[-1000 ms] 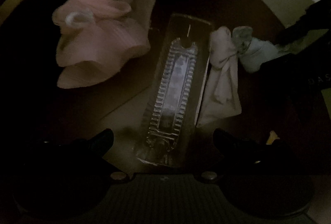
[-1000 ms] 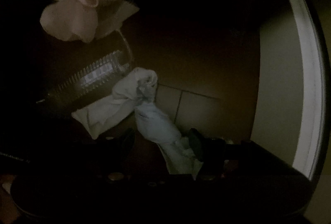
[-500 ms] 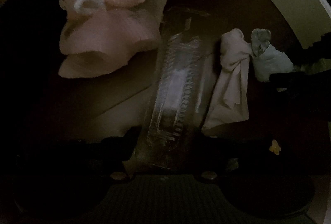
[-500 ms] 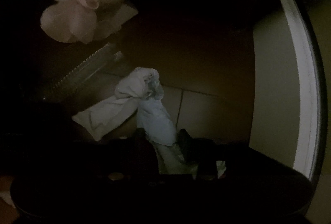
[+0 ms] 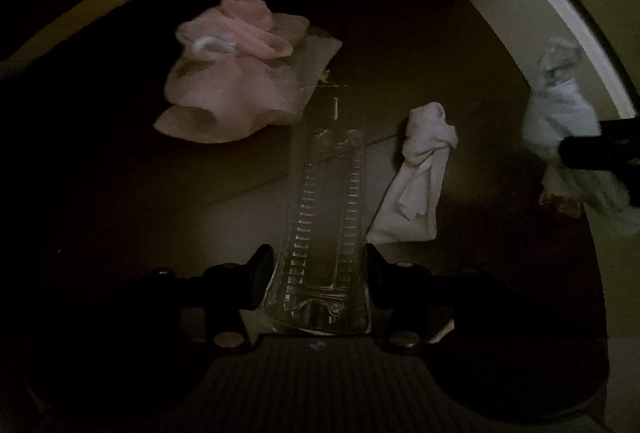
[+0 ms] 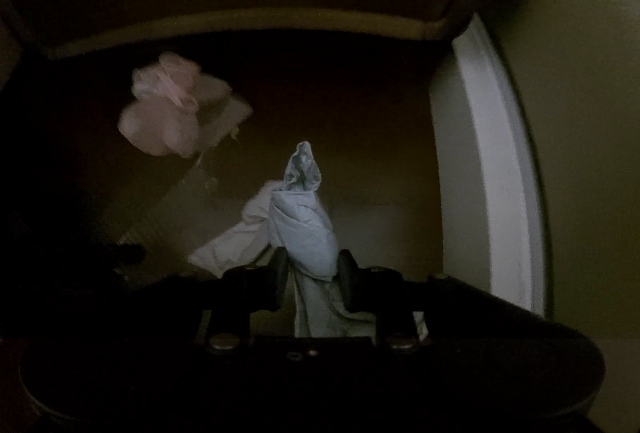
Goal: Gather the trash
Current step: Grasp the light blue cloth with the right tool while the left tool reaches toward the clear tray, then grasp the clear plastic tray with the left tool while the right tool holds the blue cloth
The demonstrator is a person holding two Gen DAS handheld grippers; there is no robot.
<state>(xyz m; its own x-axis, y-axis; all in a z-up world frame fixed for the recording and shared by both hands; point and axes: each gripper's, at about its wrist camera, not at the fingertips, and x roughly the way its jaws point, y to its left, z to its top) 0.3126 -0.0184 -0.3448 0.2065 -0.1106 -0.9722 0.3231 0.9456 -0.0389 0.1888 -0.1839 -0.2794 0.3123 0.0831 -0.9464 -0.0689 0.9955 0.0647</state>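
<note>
Both tongs just clamped and lifting: left gripper point(image 5: 318, 273) on clear bottle point(image 5: 324, 217), right gripper point(image 6: 313, 273) on blue wad point(image 6: 306, 225), leaving pink wad point(image 5: 232, 69) at 11 o'clock, white wad point(image 5: 420, 169) at 2.

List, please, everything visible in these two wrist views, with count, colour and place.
clear plastic tray: one, transparent, ribbed, clamped in the left gripper.
pale blue wad: one, light blue, pinched in the right gripper, raised off the floor.
white tissue: one, white, twisted, on the floor right of the tray.
pink bundle: one, pink, crumpled, on the floor beyond the tray.
baseboard: one, white, along the wall on the right.
left gripper: one, black, jaws just closed on the tray.
right gripper: one, black, jaws just closed on the wad.
</note>
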